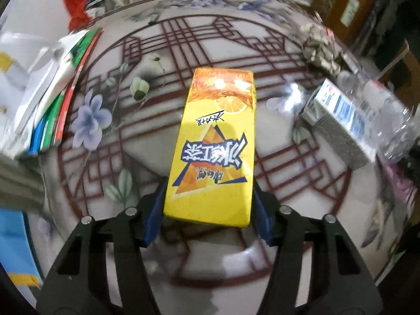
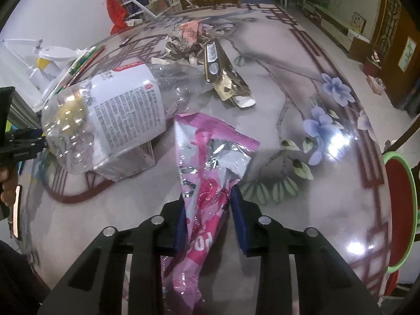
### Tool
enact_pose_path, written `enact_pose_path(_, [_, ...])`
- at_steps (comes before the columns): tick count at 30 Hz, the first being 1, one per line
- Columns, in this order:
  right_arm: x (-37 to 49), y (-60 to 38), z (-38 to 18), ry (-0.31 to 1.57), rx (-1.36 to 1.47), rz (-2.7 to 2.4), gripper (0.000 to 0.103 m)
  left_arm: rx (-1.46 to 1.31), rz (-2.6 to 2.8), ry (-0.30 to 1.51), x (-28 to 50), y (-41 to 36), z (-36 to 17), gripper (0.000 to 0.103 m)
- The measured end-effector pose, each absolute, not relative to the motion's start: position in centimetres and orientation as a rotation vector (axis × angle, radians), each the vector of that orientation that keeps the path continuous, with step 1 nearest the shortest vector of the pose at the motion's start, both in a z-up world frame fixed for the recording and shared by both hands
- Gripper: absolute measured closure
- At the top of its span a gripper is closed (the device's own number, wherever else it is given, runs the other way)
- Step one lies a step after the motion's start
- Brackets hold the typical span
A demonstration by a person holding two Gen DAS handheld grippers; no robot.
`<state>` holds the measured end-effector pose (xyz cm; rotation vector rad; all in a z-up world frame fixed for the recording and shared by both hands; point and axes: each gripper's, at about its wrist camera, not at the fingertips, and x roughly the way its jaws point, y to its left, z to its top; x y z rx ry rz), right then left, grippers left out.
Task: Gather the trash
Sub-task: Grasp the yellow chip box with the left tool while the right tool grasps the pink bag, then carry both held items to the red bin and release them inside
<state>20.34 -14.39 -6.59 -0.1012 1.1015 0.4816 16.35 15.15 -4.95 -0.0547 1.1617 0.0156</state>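
The left gripper (image 1: 208, 207) was clenched on the near end of a yellow drink carton (image 1: 215, 144), its blue pads (image 1: 155, 210) pressed against the carton's two long sides. The carton lay flat on the tabletop (image 1: 157, 120), stretching away from the gripper with its printed face up. Off to the carton's right lay a white-and-blue carton (image 1: 338, 120) with a clear plastic bottle (image 1: 388, 115) resting against it, and beyond those a heap of crumpled paper (image 1: 320, 50). To the left, at the tabletop's edge, sat a stack of books and papers (image 1: 52, 97).

The right gripper (image 2: 207, 210) was clamped on a pink foil wrapper (image 2: 207, 162), the pads (image 2: 240, 220) pinching its narrow lower part while the wider torn end fanned out flat on the tabletop (image 2: 288, 78) ahead. Just left of the wrapper lay the clear plastic bottle (image 2: 115, 115), on its side with its white label up, propped on the carton beneath it. Farther off lay a flattened gold-and-black packet (image 2: 223, 78), and behind it the crumpled paper (image 2: 186, 39). At the far left edge of this view the left gripper (image 2: 23, 141) showed beside the bottle's base, held in a person's hand (image 2: 8, 186). A red bin with a green rim (image 2: 399, 210) stood off the tabletop's right edge.
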Motion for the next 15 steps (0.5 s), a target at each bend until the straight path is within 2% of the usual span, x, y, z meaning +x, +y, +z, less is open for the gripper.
enact_pose_path(15, [17.6, -18.5, -0.4, 1.004, -0.063, 0.522, 0.074, -0.142, -0.018, 1.005, 10.0, 8.4, 2.1, 0.047])
